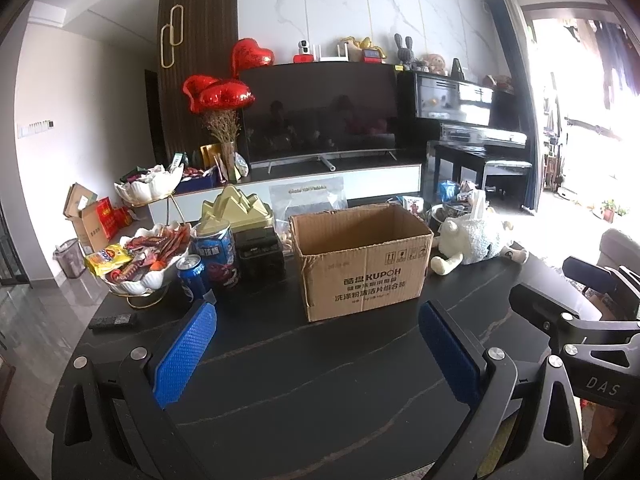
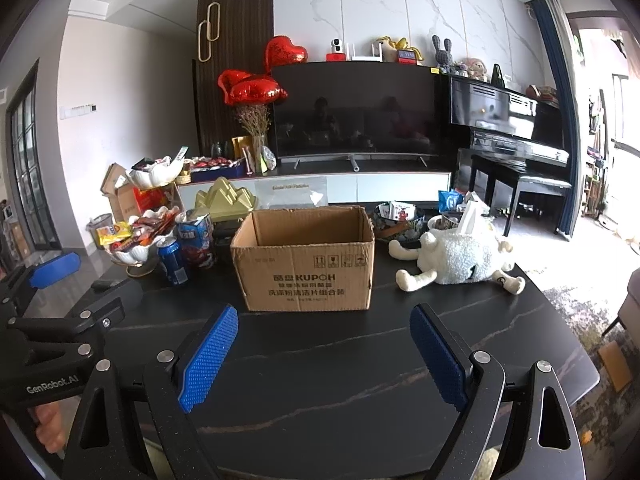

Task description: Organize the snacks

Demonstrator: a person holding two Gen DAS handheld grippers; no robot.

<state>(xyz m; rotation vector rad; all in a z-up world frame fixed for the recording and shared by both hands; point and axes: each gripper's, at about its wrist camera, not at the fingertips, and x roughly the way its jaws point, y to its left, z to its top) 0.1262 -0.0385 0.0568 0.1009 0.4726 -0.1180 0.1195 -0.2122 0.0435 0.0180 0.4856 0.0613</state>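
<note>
Both my left gripper (image 1: 316, 356) and right gripper (image 2: 324, 354) gaped wide and empty; the snacks (image 1: 140, 256) lay ahead-left, nearer my left, beside the box (image 1: 360, 260).

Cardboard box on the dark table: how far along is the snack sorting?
Done: nothing visible; the open brown cardboard box looks empty as far as its inside shows. In hand: nothing; the left hand-held gripper and the right hand-held gripper both stand open over the black marble-veined table. Left: the packets in the white shell-shaped bowl and the blue drink can beside the box.
</note>
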